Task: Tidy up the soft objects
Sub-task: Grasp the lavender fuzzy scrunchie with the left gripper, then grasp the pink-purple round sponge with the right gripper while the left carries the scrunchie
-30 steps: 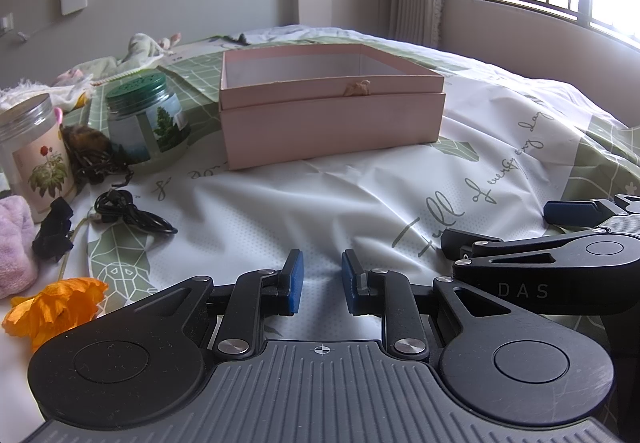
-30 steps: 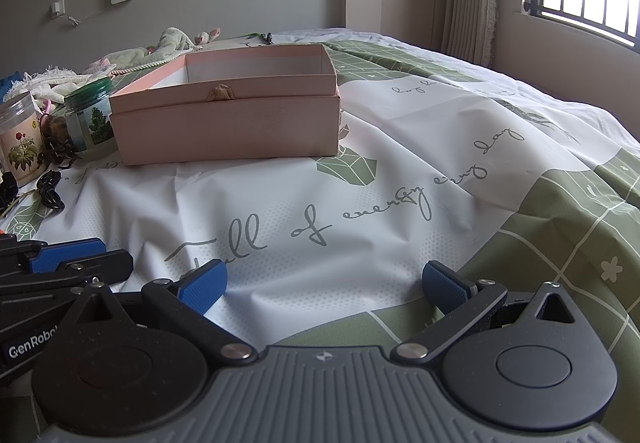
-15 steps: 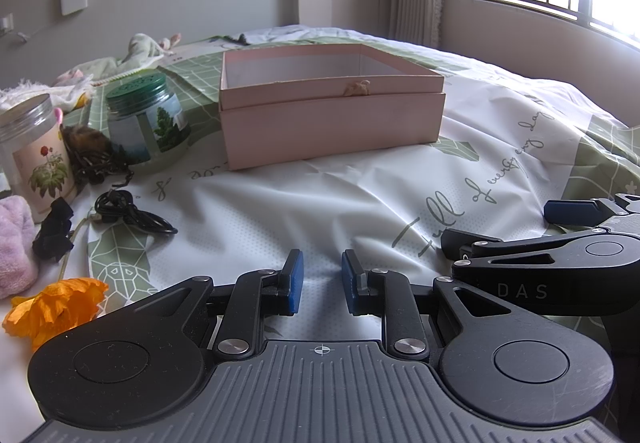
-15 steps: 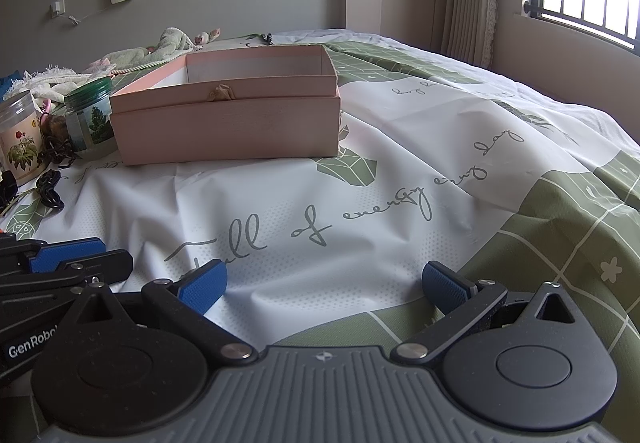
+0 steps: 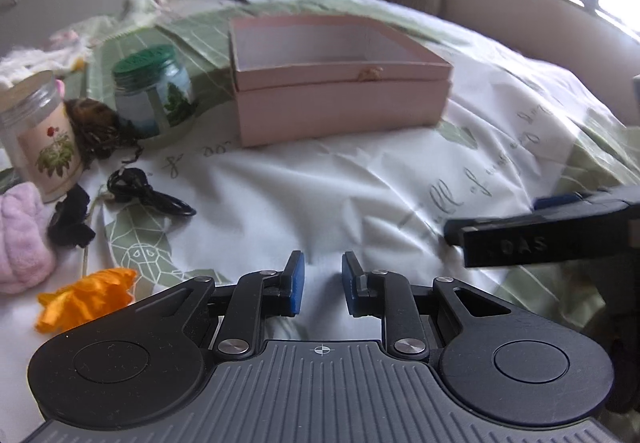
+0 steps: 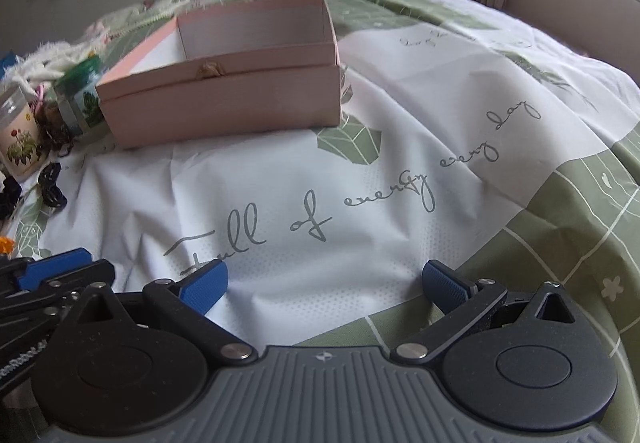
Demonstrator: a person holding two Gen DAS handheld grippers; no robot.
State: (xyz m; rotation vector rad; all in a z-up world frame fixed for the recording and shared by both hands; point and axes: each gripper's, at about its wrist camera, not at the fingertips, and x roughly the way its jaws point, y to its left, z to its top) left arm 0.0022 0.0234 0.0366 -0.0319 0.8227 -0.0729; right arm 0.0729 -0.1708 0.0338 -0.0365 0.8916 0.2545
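Observation:
An open pink box (image 5: 340,99) stands on the bed ahead; it also shows in the right wrist view (image 6: 224,83). To its left lie soft things: an orange cloth flower (image 5: 86,297), a pink fluffy item (image 5: 18,239), a black fabric piece (image 5: 70,223) and a black cord (image 5: 148,195). My left gripper (image 5: 320,283) hovers low over the bedsheet, jaws a small gap apart, holding nothing. My right gripper (image 6: 324,283) is wide open and empty, to the right of the left one.
Two jars stand left of the box: a green-lidded one (image 5: 154,91) and a flower-printed one (image 5: 40,135), with a brown tangle (image 5: 96,127) between them. More soft toys lie at the head of the bed (image 6: 80,47). A wall and window lie to the right.
Both grippers have lifted and tilted down a little, so the box's inside shows more. The jaws of both stand as before.

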